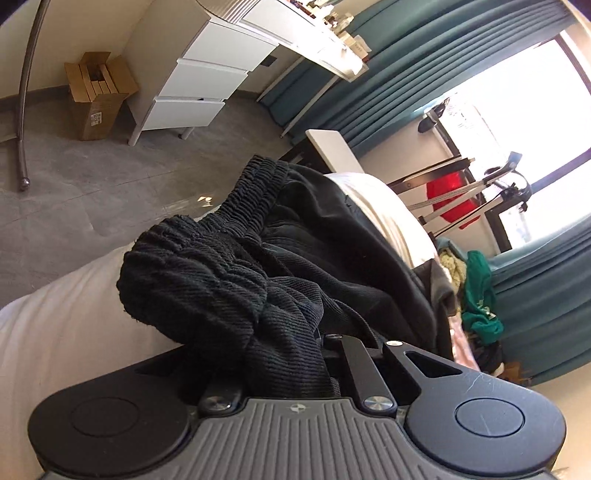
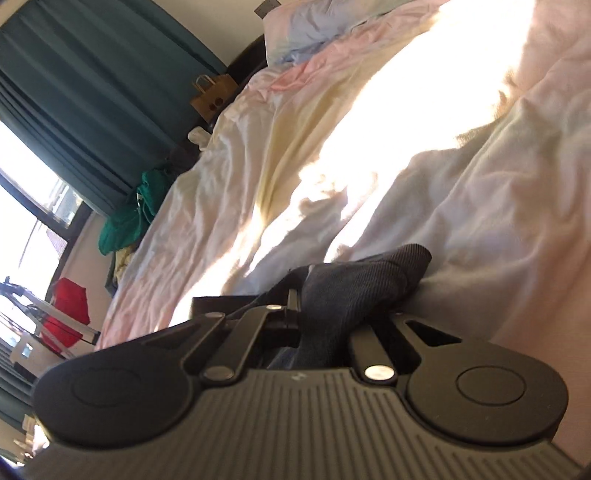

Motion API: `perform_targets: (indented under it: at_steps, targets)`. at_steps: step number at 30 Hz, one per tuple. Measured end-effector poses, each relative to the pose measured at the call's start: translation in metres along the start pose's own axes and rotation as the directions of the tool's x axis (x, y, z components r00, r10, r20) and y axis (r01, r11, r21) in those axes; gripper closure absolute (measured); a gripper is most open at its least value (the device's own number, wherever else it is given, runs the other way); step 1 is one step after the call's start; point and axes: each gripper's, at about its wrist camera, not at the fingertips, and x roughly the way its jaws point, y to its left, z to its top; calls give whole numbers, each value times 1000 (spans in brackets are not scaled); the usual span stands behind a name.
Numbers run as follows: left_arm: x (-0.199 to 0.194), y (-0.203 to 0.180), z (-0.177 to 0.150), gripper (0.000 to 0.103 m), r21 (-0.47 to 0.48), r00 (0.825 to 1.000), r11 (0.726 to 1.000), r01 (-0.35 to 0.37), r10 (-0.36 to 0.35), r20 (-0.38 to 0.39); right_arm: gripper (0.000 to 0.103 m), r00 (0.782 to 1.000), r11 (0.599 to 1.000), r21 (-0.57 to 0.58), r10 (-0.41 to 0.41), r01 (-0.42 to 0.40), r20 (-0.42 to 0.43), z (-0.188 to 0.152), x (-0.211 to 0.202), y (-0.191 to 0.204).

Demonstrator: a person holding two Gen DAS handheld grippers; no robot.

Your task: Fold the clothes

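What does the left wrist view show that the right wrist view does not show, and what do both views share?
Only the left wrist view shows the white drawer unit, the cardboard box, the grey floor and the garment's ribbed elastic band. Only the right wrist view shows the sunlit pastel bedding, the pillow and a paper bag. Both show a gripper shut on the dark garment, teal curtains, a green cloth pile and a red item.

The ribbed black trousers [image 1: 236,280] lie on a pastel pink, yellow and white sheet [image 2: 295,155], with teal curtains [image 1: 399,74], white drawers [image 1: 199,77] and a green garment [image 1: 478,295] around.
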Motion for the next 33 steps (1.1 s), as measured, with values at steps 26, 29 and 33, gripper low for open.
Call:
perform_targets:
  at_steps: [26, 29, 33]
  targets:
    - [5, 15, -13, 95, -12, 993, 994, 107, -106, 50, 98, 948, 944, -115, 315, -308, 48, 56, -55, 102]
    - [4, 18, -6, 95, -19, 993, 993, 118, -118, 19, 98, 993, 995, 6, 96, -96, -62, 40, -33, 33]
    - [6, 9, 0, 95, 67, 997, 994, 81, -82, 7, 97, 985, 995, 101, 32, -15, -171, 12, -17, -22]
